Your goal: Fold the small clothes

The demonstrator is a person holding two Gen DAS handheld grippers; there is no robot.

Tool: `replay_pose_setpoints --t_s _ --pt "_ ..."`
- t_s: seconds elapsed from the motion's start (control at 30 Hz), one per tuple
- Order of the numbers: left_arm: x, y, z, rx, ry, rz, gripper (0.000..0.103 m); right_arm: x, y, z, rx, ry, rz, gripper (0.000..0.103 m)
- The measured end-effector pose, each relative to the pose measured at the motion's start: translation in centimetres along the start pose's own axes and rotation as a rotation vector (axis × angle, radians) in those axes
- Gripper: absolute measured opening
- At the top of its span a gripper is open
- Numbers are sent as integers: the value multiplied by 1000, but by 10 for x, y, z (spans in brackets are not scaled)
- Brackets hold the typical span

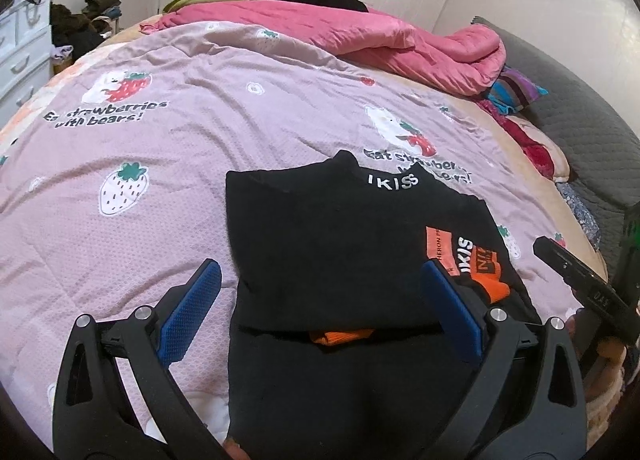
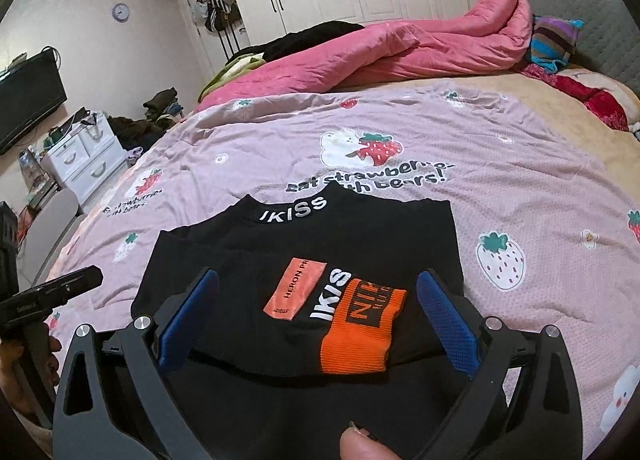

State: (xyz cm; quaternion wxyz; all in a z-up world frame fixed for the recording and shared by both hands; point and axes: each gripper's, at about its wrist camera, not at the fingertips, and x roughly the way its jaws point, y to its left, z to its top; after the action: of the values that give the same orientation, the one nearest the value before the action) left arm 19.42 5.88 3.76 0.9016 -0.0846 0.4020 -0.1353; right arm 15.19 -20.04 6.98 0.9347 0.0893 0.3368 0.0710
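A small black shirt (image 1: 332,244) with white "IKISS" lettering at the collar lies on the pink strawberry-print bedspread (image 1: 140,147), its sleeves folded in across the body. An orange cuff (image 2: 356,328) and an orange patch (image 2: 294,290) show on the folded sleeve. My left gripper (image 1: 320,292) is open, its blue pads low over the shirt's near part. My right gripper (image 2: 318,312) is open, its pads on either side of the orange cuff, just above the cloth. The shirt also shows in the right wrist view (image 2: 360,236). Neither gripper holds anything.
A bunched pink quilt (image 1: 340,31) lies at the far side of the bed, a striped pillow (image 1: 516,91) and grey headboard (image 1: 576,127) to the right. A white drawer unit (image 2: 86,163) and a TV (image 2: 28,95) stand left of the bed. A thumb (image 2: 368,446) shows at the bottom.
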Motion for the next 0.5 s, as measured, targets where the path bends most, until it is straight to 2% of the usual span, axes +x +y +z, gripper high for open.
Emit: replay_pose_setpoints --t_s 0.5 --pt "-13 -9 -14 24 -24 8 94 -16 9 0 -19 -32 24 99"
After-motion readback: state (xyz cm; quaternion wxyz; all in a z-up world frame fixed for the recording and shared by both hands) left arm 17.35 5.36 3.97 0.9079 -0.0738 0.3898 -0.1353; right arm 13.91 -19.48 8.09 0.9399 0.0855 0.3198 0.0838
